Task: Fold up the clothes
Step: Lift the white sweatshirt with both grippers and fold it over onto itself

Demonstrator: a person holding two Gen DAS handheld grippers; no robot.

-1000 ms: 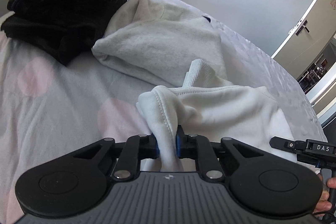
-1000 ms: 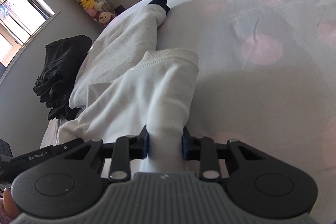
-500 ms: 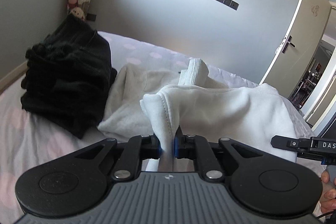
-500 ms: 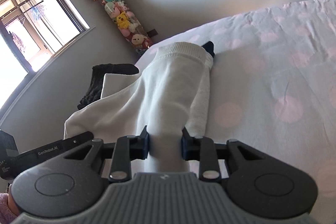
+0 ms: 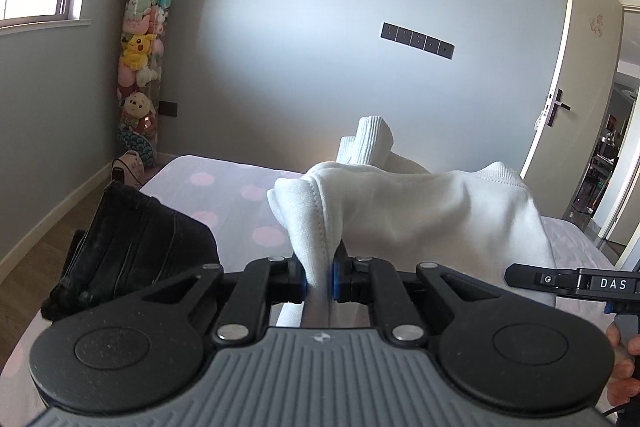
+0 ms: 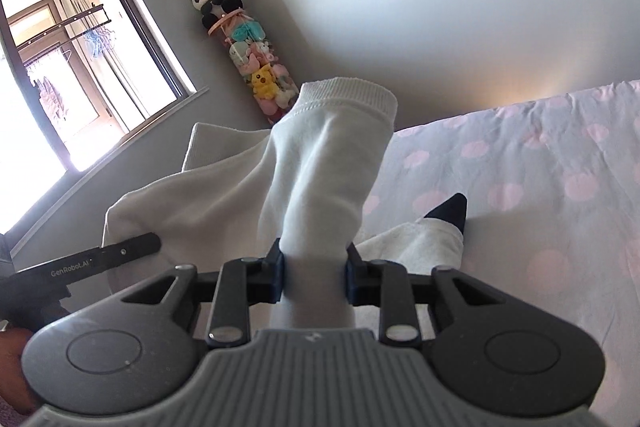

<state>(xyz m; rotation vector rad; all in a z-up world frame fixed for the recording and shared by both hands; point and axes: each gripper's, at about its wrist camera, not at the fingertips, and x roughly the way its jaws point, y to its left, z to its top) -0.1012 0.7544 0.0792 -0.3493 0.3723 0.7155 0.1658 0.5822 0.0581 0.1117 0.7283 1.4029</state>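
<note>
A white sweatshirt [image 5: 432, 215] hangs lifted above the bed, held by both grippers. My left gripper [image 5: 319, 277] is shut on a seamed fold of it. My right gripper [image 6: 314, 281] is shut on a sleeve of the same sweatshirt [image 6: 320, 171], whose ribbed cuff points up. The right gripper's tip also shows in the left wrist view [image 5: 568, 283], and the left one in the right wrist view [image 6: 100, 255]. The lower part of the sweatshirt is hidden behind the grippers.
A pile of black clothes [image 5: 132, 247] lies on the bed's left side. Another white garment with a dark tip [image 6: 424, 239] lies on the pink-dotted sheet [image 6: 540, 187]. A column of plush toys [image 5: 142, 67] stands in the corner. A door [image 5: 576, 99] is at right.
Both grippers have risen and tilted up, lifting the sweatshirt off the bed. The other white garment stays on the sheet.
</note>
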